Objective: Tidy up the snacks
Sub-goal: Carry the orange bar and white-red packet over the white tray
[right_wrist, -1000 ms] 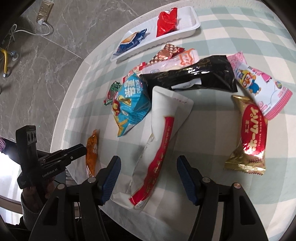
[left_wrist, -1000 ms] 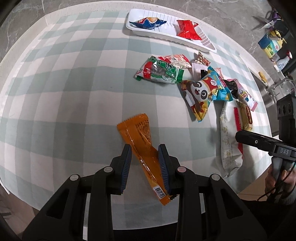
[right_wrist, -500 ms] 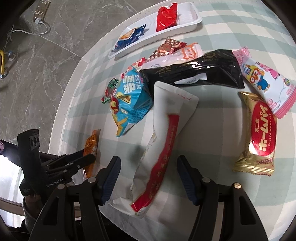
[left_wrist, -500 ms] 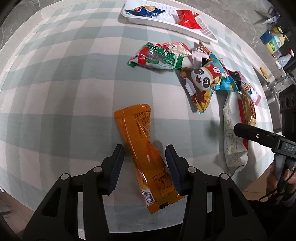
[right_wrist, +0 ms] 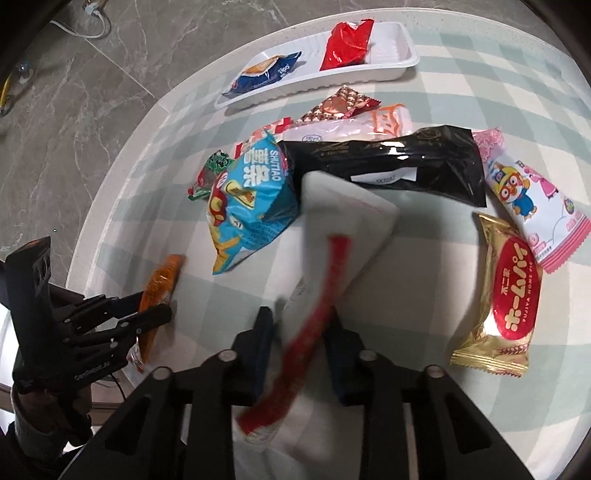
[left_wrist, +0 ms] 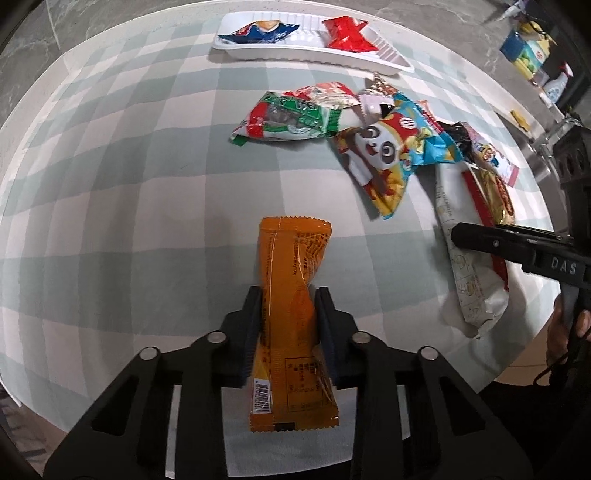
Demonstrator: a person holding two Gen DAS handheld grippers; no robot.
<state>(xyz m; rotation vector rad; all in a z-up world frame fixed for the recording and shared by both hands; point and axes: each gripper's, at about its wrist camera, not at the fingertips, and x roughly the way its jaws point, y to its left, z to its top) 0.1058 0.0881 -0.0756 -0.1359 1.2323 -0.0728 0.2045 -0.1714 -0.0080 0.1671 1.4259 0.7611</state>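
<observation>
My left gripper (left_wrist: pixel 288 302) is shut on an orange snack packet (left_wrist: pixel 291 295), its pads pressing both sides of the packet over the checked tablecloth. My right gripper (right_wrist: pixel 301 319) is shut on a long white packet with a red stripe (right_wrist: pixel 332 251), which looks blurred. The left gripper and the orange packet also show in the right wrist view (right_wrist: pixel 159 284). A white tray (left_wrist: pixel 388 61) at the far side holds a blue packet (left_wrist: pixel 258 31) and a red packet (left_wrist: pixel 347 35).
A pile of snacks lies mid-table: a green and red packet (left_wrist: pixel 288 120), a panda bag (left_wrist: pixel 388 155), a black packet (right_wrist: pixel 388 162), a gold packet (right_wrist: pixel 506 295), a pink cartoon packet (right_wrist: pixel 532 199). The table edge is close below both grippers. Stone floor lies beyond.
My left gripper has closed on the orange packet, which now lies straight between the fingers. My right gripper has closed from wide open onto the white packet.
</observation>
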